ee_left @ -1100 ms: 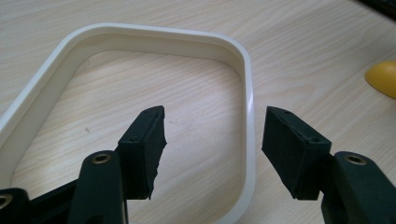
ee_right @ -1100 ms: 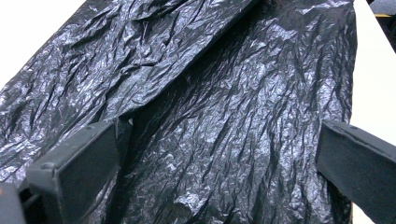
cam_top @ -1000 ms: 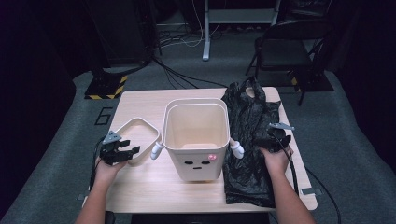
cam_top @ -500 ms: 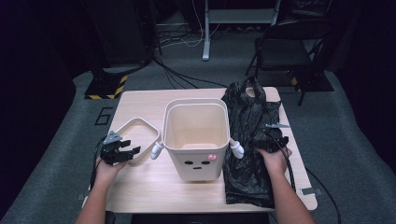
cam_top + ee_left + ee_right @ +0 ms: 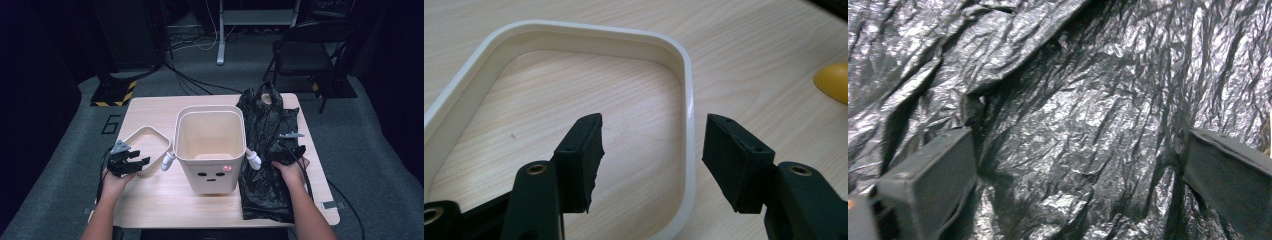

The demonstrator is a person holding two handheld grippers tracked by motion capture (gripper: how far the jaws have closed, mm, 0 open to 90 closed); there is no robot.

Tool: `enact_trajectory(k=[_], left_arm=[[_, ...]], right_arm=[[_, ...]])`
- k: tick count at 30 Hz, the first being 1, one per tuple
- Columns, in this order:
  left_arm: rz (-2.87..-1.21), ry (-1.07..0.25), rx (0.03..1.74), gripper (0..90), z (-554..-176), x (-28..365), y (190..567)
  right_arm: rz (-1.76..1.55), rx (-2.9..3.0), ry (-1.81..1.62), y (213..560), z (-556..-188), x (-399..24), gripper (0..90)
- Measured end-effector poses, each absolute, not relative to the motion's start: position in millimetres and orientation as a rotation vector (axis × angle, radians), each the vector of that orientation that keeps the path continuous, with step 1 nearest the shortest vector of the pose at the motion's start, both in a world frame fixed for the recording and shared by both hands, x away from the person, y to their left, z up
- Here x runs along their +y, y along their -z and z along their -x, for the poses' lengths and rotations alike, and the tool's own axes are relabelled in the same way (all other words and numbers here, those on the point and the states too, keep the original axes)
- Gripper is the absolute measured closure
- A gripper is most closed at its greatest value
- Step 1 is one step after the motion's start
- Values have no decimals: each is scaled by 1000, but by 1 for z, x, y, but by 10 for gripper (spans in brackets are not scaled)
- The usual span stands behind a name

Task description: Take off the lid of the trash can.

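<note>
Worktop [image 5: 150, 200] of pale wood carries everything, and you work at its near edge with a tool in each hand.

At the left, your left tool [image 5: 131, 163] hovers over the near rim of a cream frame [image 5: 146, 132], an open ring lying flat just left of the bin. In the left gripper view its jaws stand about half open, one inside the frame [image 5: 574, 35] and one outside, so the near rim runs between them; neither pad presses on it, and the tool holds nothing.

In the middle stands the cream bin [image 5: 210, 150], upright, its mouth open, a small face and a pink spot on its near wall and a little white arm jutting from each side.

At the right, a crumpled black plastic bag [image 5: 265, 195] lies flat along the worktop, touching the bin's right side. Your right tool [image 5: 286, 152] rests low over the bag, just beside the bin's right arm. In the right gripper view its jaws stand wide apart above the wrinkled bag [image 5: 1068, 115], with nothing gripped between them.
</note>
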State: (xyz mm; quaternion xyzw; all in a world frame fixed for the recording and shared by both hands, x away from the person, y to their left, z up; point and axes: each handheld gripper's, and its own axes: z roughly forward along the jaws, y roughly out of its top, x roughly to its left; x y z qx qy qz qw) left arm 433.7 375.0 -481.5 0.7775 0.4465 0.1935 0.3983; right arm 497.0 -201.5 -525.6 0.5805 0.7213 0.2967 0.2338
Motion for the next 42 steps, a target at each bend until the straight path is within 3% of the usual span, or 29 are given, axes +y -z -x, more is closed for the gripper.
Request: enact_trajectory(k=[2,3,5,7,8,11,12,13,15,19,32,42], left_arm=[[-1967,-489,1135,408,-434,375,481],[-1963,-488,1139,409,-433,375,481],[-1961,-493,1135,409,-433,376,481],[-1955,-500,1130,411,-433,376,480],[-1954,-500,1130,411,-433,376,480],[-1956,-504,1130,411,-433,376,481],[-1956,-504,1130,411,-433,376,481],[-1957,-504,1130,411,-433,376,481],[-1956,-506,1130,411,-433,375,481],[-1961,-510,1124,415,-433,375,480],[-1958,-514,1110,411,-431,375,479],[-1969,-429,1082,400,-432,378,463]], right_arm=[[-1561,1984,-838,525,-496,-201,86],[-1540,1994,-859,524,-494,-200,165],[-1522,2000,-869,524,-494,-200,213],[-1459,2031,-925,523,-490,-198,425],[-1459,2031,-925,523,-490,-198,425],[-1419,2069,-954,522,-489,-196,607],[-1419,2069,-954,522,-489,-196,607],[-1403,2082,-973,522,-488,-195,688],[-1391,2095,-976,522,-488,-195,717],[-1361,2135,-1007,522,-489,-193,877],[-1361,2148,-1033,514,-487,-195,898],[-1318,2158,-1053,487,-482,-204,898]])
